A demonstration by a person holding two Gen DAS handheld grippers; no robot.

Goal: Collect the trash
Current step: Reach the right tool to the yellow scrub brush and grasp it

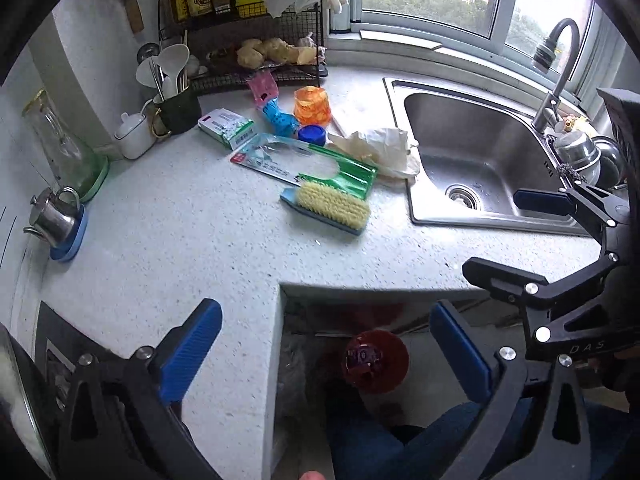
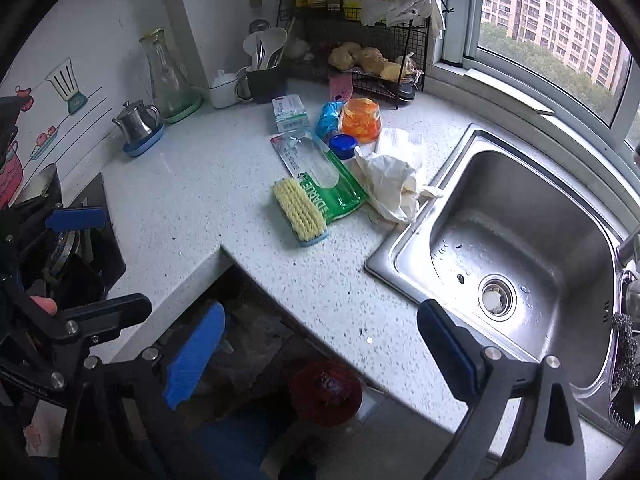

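Litter lies mid-counter: a crumpled cream bag (image 1: 380,150) (image 2: 392,186) by the sink, a green-and-clear package (image 1: 304,164) (image 2: 320,172), a small white-green box (image 1: 226,126) (image 2: 290,114), a blue wrapper (image 1: 280,118) and a blue lid (image 1: 312,135). A red bin (image 1: 374,360) (image 2: 326,392) stands on the floor below the counter's notch. My left gripper (image 1: 326,354) (image 2: 92,264) hangs open over the counter edge, nothing between its blue pads. My right gripper (image 2: 322,354) (image 1: 520,240) is open beside it, also holding nothing. Both are well short of the litter.
A yellow scrub brush (image 1: 332,208) rests in front of the package, an orange tub (image 1: 313,106) behind it. The steel sink (image 1: 432,212) and tap (image 1: 560,64) are at right. A wire rack (image 1: 256,40), utensil cup (image 1: 176,108), glass carafe (image 1: 64,148) and steel pot (image 1: 54,214) line the wall.
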